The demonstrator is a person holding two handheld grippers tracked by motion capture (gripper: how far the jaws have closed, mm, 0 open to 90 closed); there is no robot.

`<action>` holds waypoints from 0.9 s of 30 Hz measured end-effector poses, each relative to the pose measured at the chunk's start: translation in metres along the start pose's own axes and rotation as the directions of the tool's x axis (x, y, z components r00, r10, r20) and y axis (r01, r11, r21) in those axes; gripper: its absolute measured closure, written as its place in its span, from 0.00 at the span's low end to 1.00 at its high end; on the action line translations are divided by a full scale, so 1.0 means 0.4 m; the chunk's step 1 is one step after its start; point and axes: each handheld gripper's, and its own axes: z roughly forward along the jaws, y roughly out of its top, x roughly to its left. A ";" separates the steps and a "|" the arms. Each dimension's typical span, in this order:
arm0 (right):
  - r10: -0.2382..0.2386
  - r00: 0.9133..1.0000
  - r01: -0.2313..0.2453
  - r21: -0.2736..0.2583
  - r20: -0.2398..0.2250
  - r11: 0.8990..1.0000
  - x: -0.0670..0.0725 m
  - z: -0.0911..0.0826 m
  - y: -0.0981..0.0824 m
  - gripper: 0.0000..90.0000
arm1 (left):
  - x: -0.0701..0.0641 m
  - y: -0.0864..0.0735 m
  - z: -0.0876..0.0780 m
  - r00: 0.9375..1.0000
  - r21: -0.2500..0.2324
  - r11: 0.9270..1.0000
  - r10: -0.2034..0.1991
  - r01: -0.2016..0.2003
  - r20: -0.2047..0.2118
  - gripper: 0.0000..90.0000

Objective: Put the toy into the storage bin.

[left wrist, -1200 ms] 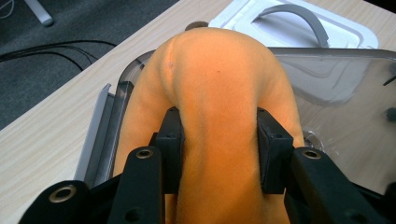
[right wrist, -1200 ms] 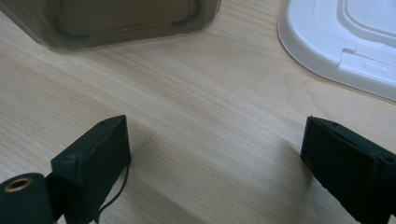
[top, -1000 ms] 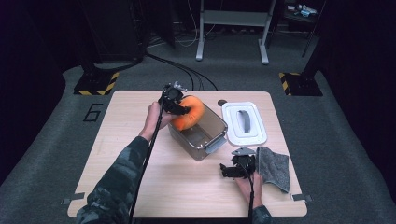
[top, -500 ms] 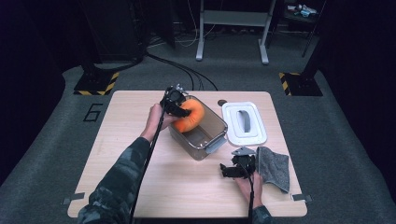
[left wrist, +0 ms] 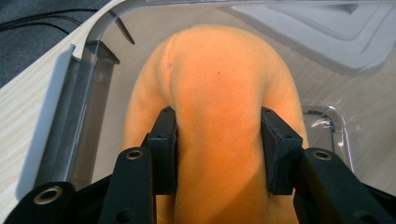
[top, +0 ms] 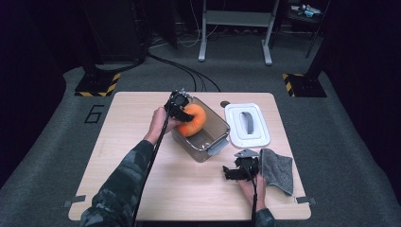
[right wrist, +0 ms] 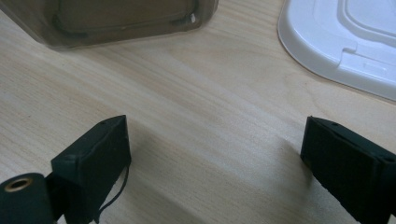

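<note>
L gripper (left wrist: 217, 140) easing its clasp on orange ring (left wrist: 215, 93) in clear tub (top: 218, 126); R gripper (right wrist: 215, 158) wide, bare table (right wrist: 187, 93) between

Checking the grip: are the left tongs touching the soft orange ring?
Touching. The left gripper view shows both pads pressed into the soft orange ring, denting it.

Orange plush ring (top: 193, 120): soft, upright, squeezed at one side, inside the bin.
Clear bin (top: 213, 142): open-topped, mid-bench, grey end handle.
</note>
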 end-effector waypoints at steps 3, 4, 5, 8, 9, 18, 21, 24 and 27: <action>0.000 1.000 0.000 0.000 0.000 1.000 0.000 0.000 0.000 0.08 | 0.000 0.000 0.008 1.000 0.014 1.000 -0.005 0.005 0.003 0.61; -0.001 1.000 0.001 0.000 0.001 1.000 0.000 0.000 0.000 0.08 | -0.001 0.000 0.010 1.000 0.016 1.000 -0.006 0.006 0.004 0.60; 0.001 1.000 -0.001 0.000 0.000 1.000 0.000 0.000 0.000 0.08 | 0.000 0.001 0.011 1.000 0.018 1.000 -0.004 0.004 0.003 0.60; 0.000 1.000 0.000 0.001 0.000 1.000 0.000 0.000 0.000 0.08 | 0.003 0.004 0.007 1.000 0.025 1.000 -0.013 0.013 0.011 0.55; 0.003 1.000 -0.003 0.000 0.000 1.000 0.000 0.000 0.000 0.08 | 0.003 0.005 0.003 1.000 0.021 1.000 -0.022 0.022 0.011 0.51; 0.011 1.000 -0.011 0.000 -0.002 1.000 0.001 0.000 0.001 0.08 | -0.009 0.014 -0.049 1.000 -0.006 1.000 -0.014 0.014 0.012 0.41; 0.010 1.000 -0.010 0.001 0.000 1.000 0.001 0.000 0.001 0.08 | -0.023 0.017 -0.046 0.999 0.007 1.000 0.003 -0.004 0.038 0.46; 0.011 1.000 -0.011 0.000 -0.002 1.000 0.001 0.000 0.001 0.08 | -0.031 0.018 -0.032 0.997 0.025 1.000 0.010 -0.012 0.078 0.50; 0.011 1.000 -0.011 0.000 -0.002 1.000 0.001 0.000 0.001 0.08 | -0.038 0.020 -0.016 0.996 0.064 0.998 0.021 -0.026 0.085 0.51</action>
